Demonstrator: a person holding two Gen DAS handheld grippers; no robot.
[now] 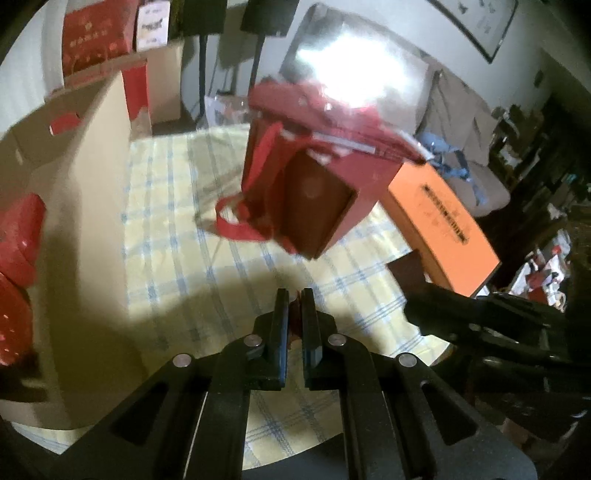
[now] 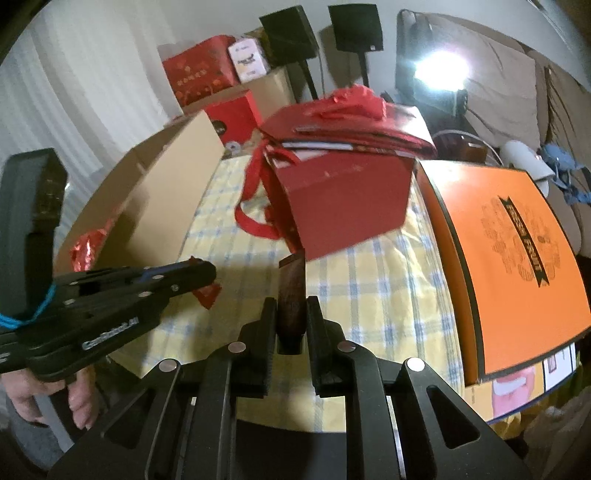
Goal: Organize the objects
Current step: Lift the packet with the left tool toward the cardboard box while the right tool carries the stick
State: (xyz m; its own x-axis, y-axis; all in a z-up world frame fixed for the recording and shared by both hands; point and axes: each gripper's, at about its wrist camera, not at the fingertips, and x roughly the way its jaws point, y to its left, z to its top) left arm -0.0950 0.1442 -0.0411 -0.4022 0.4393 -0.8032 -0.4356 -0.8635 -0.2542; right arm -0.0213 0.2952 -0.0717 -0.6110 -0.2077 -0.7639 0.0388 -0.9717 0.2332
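My left gripper [image 1: 295, 297] is shut on a small red scrap [image 1: 294, 326]. The right wrist view shows that scrap [image 2: 207, 295] hanging from the left gripper's [image 2: 208, 275] tip. My right gripper [image 2: 291, 302] is shut on a flat dark brown wooden piece [image 2: 291, 291] that sticks up between its fingers. A red gift box [image 2: 347, 199] with a red ribbon handle [image 2: 251, 218] and folded red bags on top stands on the checked tablecloth [image 2: 369, 280], just beyond both grippers. In the left wrist view the red gift box [image 1: 332, 192] is blurred.
An open cardboard box [image 2: 159, 199] with crumpled red foil [image 2: 88, 247] inside stands at the left. A flat orange box [image 2: 517, 266] lies at the right table edge. Red cartons [image 2: 199, 74] and black speakers [image 2: 288, 33] stand behind. A person's hand [image 2: 44, 398] holds the left gripper's handle.
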